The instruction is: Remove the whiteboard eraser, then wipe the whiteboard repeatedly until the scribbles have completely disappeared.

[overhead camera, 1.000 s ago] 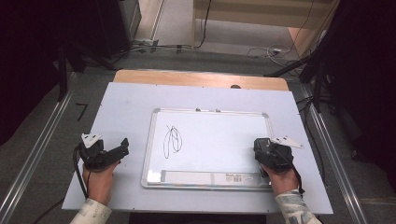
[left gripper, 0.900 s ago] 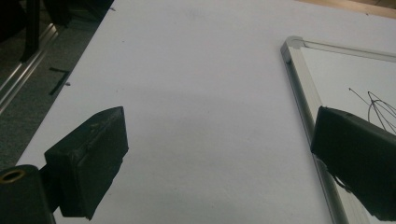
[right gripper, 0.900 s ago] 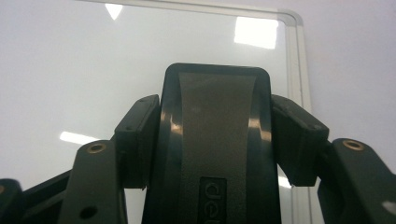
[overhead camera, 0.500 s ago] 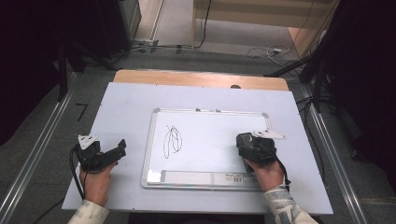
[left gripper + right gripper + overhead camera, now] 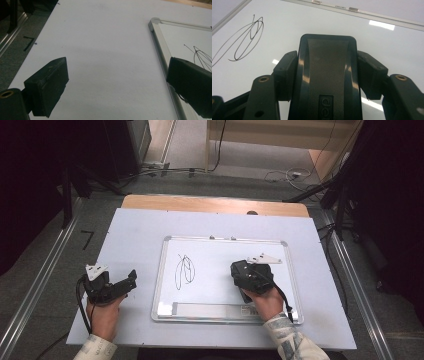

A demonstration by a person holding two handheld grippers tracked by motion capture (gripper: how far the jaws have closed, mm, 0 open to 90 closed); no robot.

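Right gripper (image 5: 248, 276) has moved from whiteboard's (image 5: 220, 251) 3 o'clock edge inward over board, now just beside scribble (image 5: 183, 269), at its 3 o'clock. Jaws clamped on dark eraser (image 5: 328, 75). Likely wiping about to start. Right hand behind gripper at 5 o'clock, forearm angled in. Left gripper (image 5: 122, 285) barely shifted, parked on tabletop (image 5: 135, 227) at board's 9 o'clock, jaws spread, empty.

The left gripper (image 5: 117, 82) holds its black jaws wide apart above the pale desk (image 5: 100, 50); the whiteboard (image 5: 185, 37), bearing a black scribble (image 5: 200, 56), lies beside it.
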